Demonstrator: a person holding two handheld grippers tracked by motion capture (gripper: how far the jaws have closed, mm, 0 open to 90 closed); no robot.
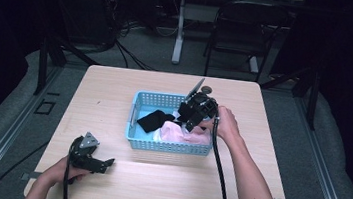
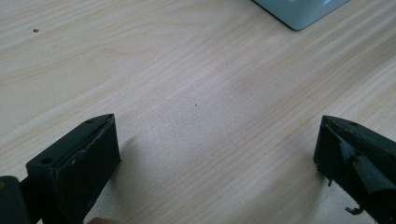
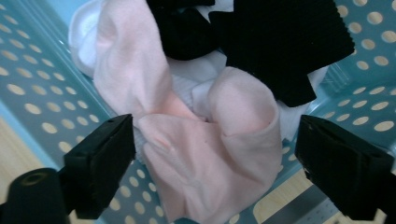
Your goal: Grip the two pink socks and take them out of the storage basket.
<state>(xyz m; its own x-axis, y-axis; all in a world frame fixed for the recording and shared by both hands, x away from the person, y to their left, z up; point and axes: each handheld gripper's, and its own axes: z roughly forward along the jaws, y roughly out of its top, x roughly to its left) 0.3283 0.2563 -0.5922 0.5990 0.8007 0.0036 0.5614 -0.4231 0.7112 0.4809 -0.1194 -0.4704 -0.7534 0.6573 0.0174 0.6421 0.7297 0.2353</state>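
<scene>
Left gripper (image 1: 107,162): nearest the high camera, at 7 o'clock on the table, held in the left hand (image 1: 63,171); jaws wide apart, nothing between them, just above bare wood in its own view.
Table (image 1: 114,97): pale wood grain, square-ish top.
Basket (image 1: 169,146): light blue perforated plastic, centre of the table, slightly toward 1 o'clock from the left gripper; one corner (image 2: 299,11) at 1 o'clock in the left gripper view.
Right gripper (image 1: 193,116): over the basket's far right part, tilted down into it, held by the right hand (image 1: 225,124); jaws spread apart on either side of the pink cloth, not closed on it.
Pink cloth (image 3: 205,140): crumpled in the basket, right half in the high view (image 1: 185,133).
Black cloth (image 3: 280,42): at 12 to 1 o'clock in the right gripper view, partly over the white one; left of centre in the basket (image 1: 154,120).
White cloth (image 3: 196,70): beneath pink and black pieces.
</scene>
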